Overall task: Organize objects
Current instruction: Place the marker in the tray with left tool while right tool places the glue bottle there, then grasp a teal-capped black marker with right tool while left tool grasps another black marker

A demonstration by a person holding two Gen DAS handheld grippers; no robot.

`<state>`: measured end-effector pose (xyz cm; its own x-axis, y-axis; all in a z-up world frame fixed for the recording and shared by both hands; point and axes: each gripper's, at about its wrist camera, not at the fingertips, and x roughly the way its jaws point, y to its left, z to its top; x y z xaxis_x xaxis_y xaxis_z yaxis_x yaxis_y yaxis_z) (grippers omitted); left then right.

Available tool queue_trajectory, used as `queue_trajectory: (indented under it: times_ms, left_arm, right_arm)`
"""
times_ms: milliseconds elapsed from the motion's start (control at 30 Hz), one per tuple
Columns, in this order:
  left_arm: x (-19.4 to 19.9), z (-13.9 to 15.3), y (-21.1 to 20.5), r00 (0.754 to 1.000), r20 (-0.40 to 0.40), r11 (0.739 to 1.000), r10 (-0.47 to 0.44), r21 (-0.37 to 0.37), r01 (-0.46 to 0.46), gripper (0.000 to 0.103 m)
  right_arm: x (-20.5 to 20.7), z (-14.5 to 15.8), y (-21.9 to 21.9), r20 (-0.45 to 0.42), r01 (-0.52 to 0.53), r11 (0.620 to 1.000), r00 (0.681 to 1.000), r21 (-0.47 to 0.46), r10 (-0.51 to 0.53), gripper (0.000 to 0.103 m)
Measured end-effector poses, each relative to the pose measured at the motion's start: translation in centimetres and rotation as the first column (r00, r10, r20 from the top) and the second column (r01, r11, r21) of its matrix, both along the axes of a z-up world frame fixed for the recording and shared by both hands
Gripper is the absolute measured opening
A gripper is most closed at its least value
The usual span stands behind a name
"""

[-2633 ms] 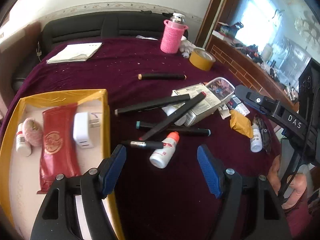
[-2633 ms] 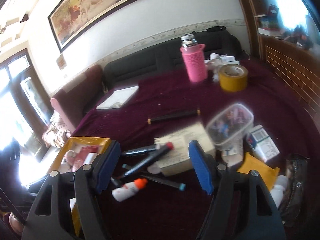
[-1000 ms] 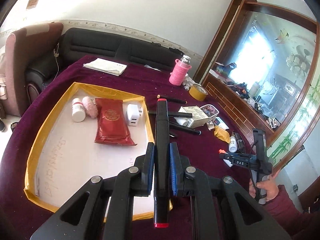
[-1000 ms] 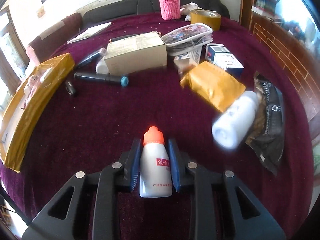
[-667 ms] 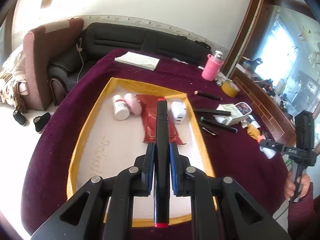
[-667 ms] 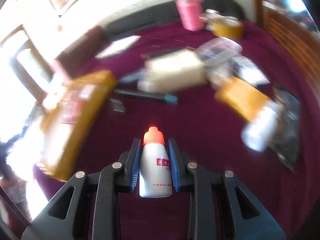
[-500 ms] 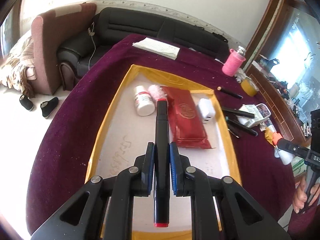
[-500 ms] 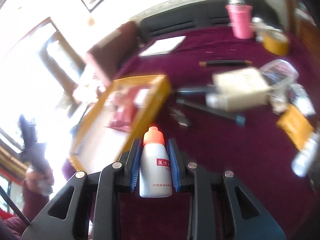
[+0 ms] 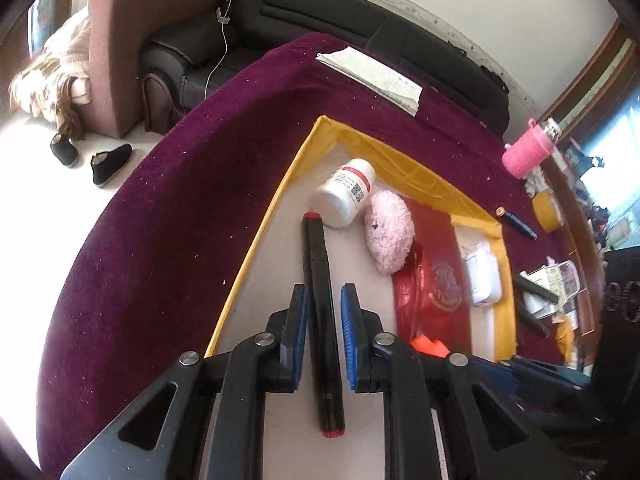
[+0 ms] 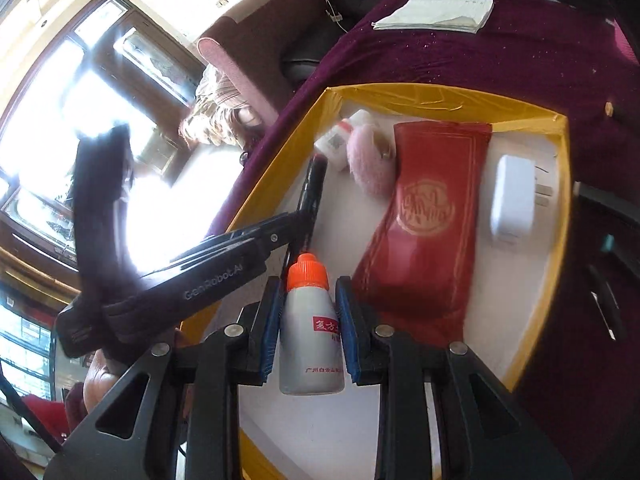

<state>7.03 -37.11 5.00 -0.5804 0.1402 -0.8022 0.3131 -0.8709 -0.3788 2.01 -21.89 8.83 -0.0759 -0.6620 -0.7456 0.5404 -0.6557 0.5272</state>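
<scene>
Left gripper (image 9: 323,332) just parted around marker (image 9: 320,304), lengthwise along fingers, over tray (image 9: 256,248); right gripper (image 10: 306,328) clamped on bottle (image 10: 310,332), alongside.

Plenty of bare white floor in the near half of the yellow-edged tray (image 9: 256,240), so easy passing there. Far end crowded: white pill bottle (image 9: 346,194), pink fluffy ball (image 9: 390,236), red pouch (image 9: 434,284) and white charger (image 9: 482,276) packed side by side. Black marker (image 9: 320,312) lying along the left side, tip just beside the bottle.
</scene>
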Motion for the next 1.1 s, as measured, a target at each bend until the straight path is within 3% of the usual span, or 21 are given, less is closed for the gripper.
queue_trajectory:
  times_ms: [67,200,267,333,467,533,567,600,633,667,700,767,800,833,933,1000,1100]
  left_arm:
    - [1.7,0.6,-0.8,0.999,-0.040,0.999,0.035,0.026,-0.034,0.038]
    - [4.7,2.4,-1.2,0.992,-0.112,0.998,0.060,0.004,-0.060,0.039]
    - [6.1,3.4,-1.1,0.987,-0.142,0.997,0.072,-0.016,-0.075,0.051]
    - [6.9,4.4,-0.9,0.983,-0.166,0.996,0.076,-0.034,-0.083,0.059]
    - [7.9,6.5,1.6,0.976,-0.216,0.998,0.004,-0.054,-0.017,0.061]
    - [7.8,7.2,3.3,0.970,-0.237,0.998,-0.049,-0.053,0.037,0.068]
    - [7.5,7.5,4.5,0.966,-0.246,0.996,-0.081,-0.054,0.070,0.068]
    - [7.4,7.6,5.5,0.963,-0.250,0.994,-0.103,-0.049,0.093,0.068]
    - [7.2,7.7,6.4,0.959,-0.258,0.993,-0.122,-0.038,0.116,0.068]
    - [7.0,7.6,7.5,0.952,-0.270,0.989,-0.143,-0.017,0.144,0.068]
    - [6.9,7.5,8.4,0.948,-0.278,0.987,-0.155,0.000,0.162,0.068]
    - [7.0,7.1,10.5,0.941,-0.289,0.980,-0.179,0.030,0.195,0.068]
    - [7.2,7.0,11.4,0.939,-0.288,0.978,-0.187,0.035,0.206,0.068]
    - [7.4,6.9,12.2,0.937,-0.288,0.976,-0.197,0.037,0.216,0.068]
    - [8.0,6.4,13.8,0.934,-0.277,0.968,-0.226,0.042,0.246,0.068]
    - [8.5,6.2,14.0,0.940,-0.259,0.969,-0.223,0.048,0.243,0.068]
    - [9.0,6.3,13.6,0.940,-0.253,0.969,-0.227,0.032,0.243,0.068]
  right_arm:
    - [-0.6,-0.3,-0.7,0.002,0.011,1.000,1.000,0.008,-0.011,0.025]
    - [-1.8,-1.2,-1.7,0.014,0.028,0.999,1.000,0.023,-0.028,0.025]
    - [-2.0,-1.4,-1.7,0.008,0.049,0.998,0.999,0.025,-0.049,0.026]
    - [-1.8,-0.9,-1.2,-0.016,0.066,0.997,0.998,0.026,-0.066,0.035]
    - [-0.1,3.0,2.6,-0.152,0.083,0.997,0.985,0.002,-0.082,0.035]
    - [1.5,6.4,5.7,-0.320,0.131,0.991,0.939,-0.002,-0.125,0.036]
    - [2.1,8.2,7.4,-0.415,0.164,0.986,0.897,-0.005,-0.152,0.041]
    - [3.1,9.8,9.7,-0.525,0.217,0.976,0.830,-0.003,-0.187,0.067]
    - [3.1,10.6,11.1,-0.579,0.257,0.966,0.787,-0.003,-0.211,0.100]
    - [3.0,11.0,12.7,-0.624,0.305,0.952,0.743,-0.003,-0.240,0.103]
    - [2.1,10.9,14.2,-0.633,0.339,0.941,0.734,0.027,-0.246,0.103]
    - [-0.9,9.4,16.3,-0.540,0.328,0.937,0.813,0.117,-0.217,0.103]
    - [-3.0,8.2,17.1,-0.460,0.309,0.942,0.861,0.132,-0.218,0.103]
    - [-4.6,7.2,17.4,-0.396,0.307,0.944,0.887,0.120,-0.238,0.103]
    - [-9.2,5.1,18.2,-0.241,0.309,0.950,0.927,0.047,-0.289,0.103]
    - [-12.0,3.0,17.7,-0.133,0.307,0.950,0.945,0.051,-0.298,0.103]
    - [-12.5,-0.1,16.2,0.029,0.259,0.964,0.965,0.068,-0.261,0.103]
